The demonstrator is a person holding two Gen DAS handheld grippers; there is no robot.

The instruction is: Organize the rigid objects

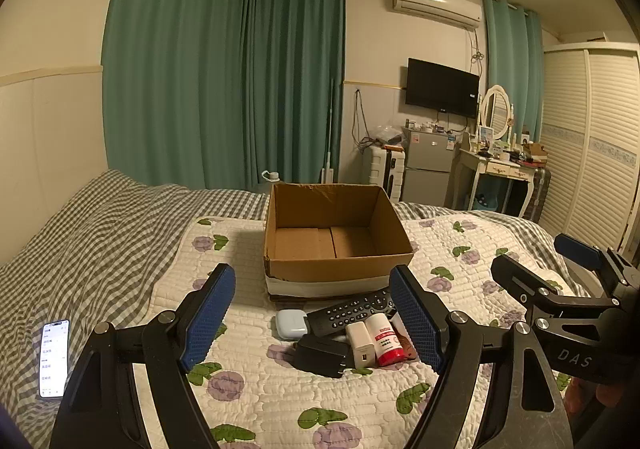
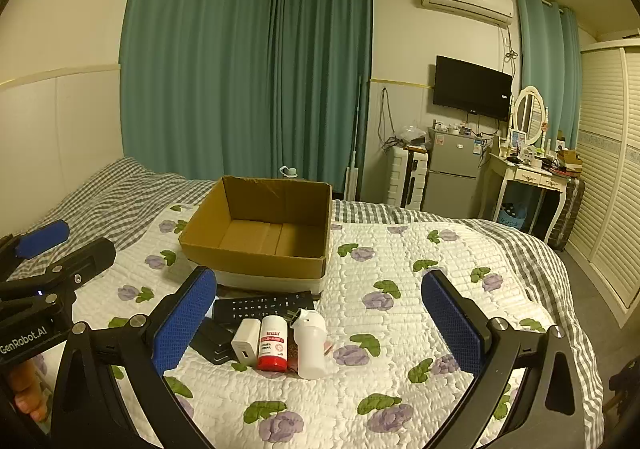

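Bedroom: green curtains (image 1: 224, 81), TV (image 1: 442, 87) on the far wall, small fridge (image 1: 428, 165) beside a dressing table. I'm over a bed, floral quilt (image 1: 280, 389) on top of a checked sheet.

Empty cardboard box (image 1: 336, 269) sits on the quilt straight ahead, open side up. The pile of items lies just in front of its near wall, so each one goes forward and up over that wall.

Remote (image 1: 352, 309) lies flat, long axis crosswise, right against the box front. Nearer me: black adapter (image 1: 322, 355), white earbud case (image 1: 291, 323), white charger (image 1: 361, 345), red-capped tube (image 1: 385, 339), white bottle (image 2: 310, 345); the last three lie pointing roughly toward me.

My left gripper (image 1: 316, 323) is spread wide, holding nothing, with the pile between its pads, so it looks nearer. My right gripper (image 2: 320, 329) is also spread and empty, with the pile toward its left pad.

A phone (image 1: 55, 359) lies well apart at left.
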